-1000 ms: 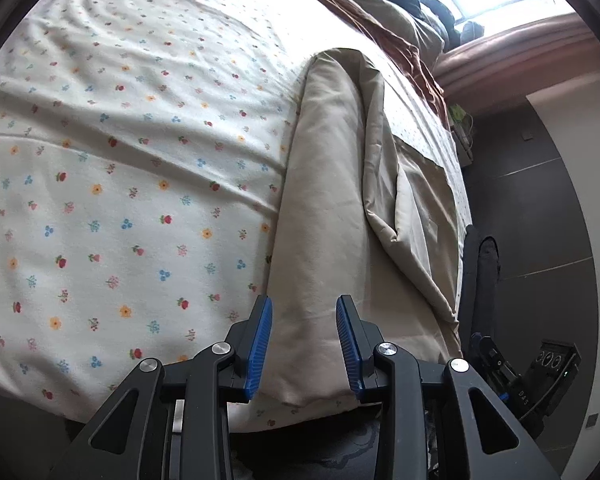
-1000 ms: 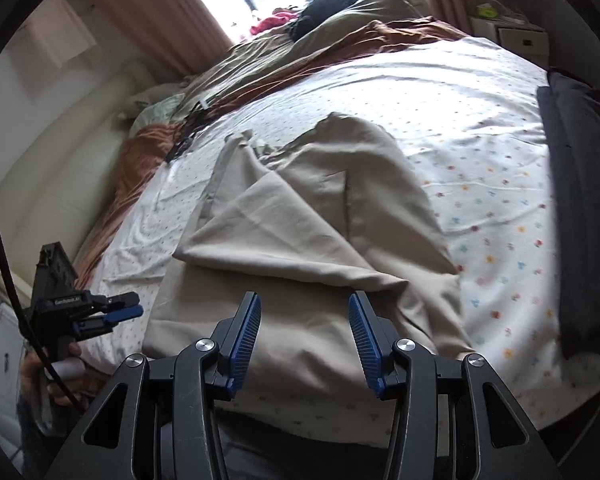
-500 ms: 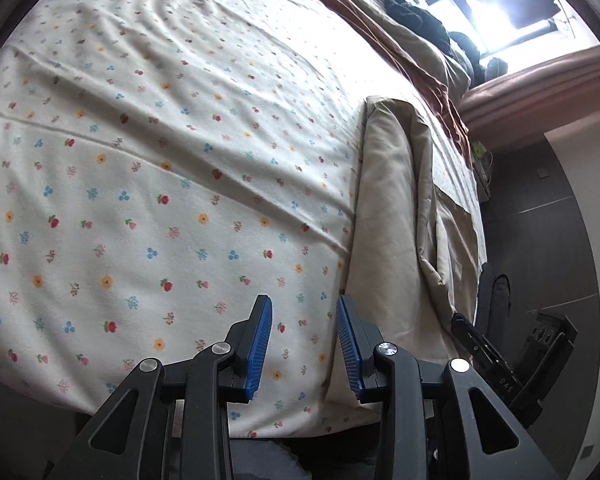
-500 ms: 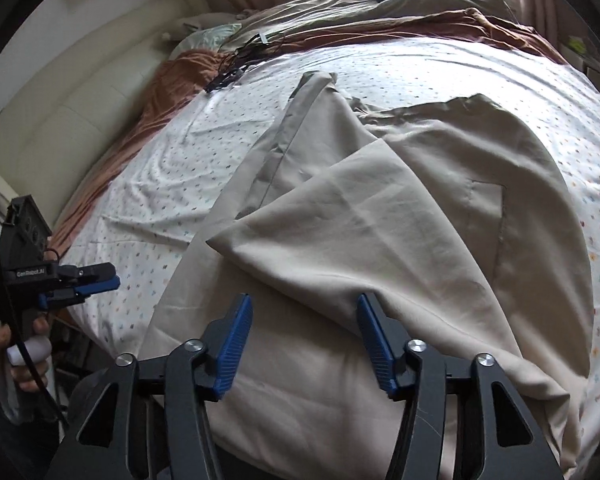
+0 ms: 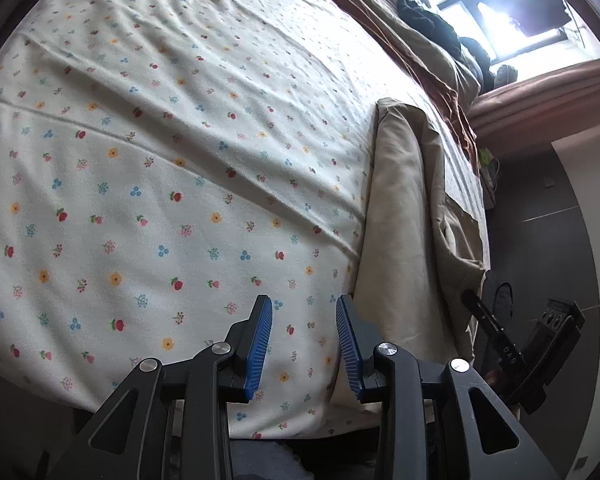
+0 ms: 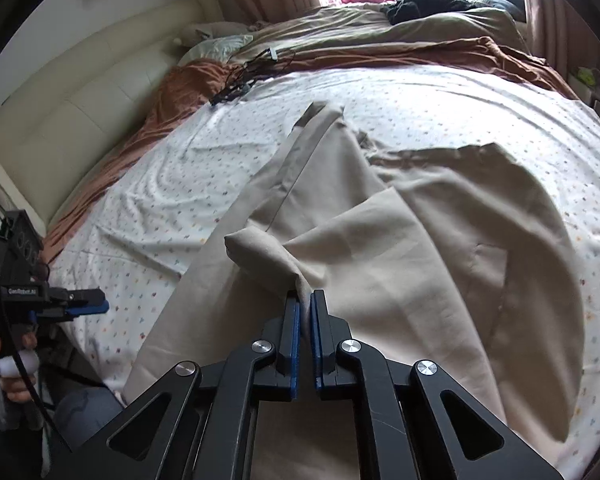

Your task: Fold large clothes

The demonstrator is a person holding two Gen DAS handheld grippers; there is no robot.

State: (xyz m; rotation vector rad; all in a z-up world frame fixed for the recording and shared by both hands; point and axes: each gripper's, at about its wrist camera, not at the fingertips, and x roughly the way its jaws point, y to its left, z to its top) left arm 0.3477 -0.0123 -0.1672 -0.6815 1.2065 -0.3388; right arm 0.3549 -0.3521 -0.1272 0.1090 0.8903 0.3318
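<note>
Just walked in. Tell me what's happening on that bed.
A person with a gripper in each hand is folding a large beige garment spread on the flowered bedsheet. The right gripper has pinched a raised fold of the fabric near the bed's near edge. The left gripper is open and empty, over the bare sheet beside the garment's edge. The fold is only begun; the garment lies loosely creased.

The right gripper (image 6: 305, 300) at lower centre is pinched closed, while the left gripper (image 5: 303, 312) holds its 2 fingers parted.
</note>
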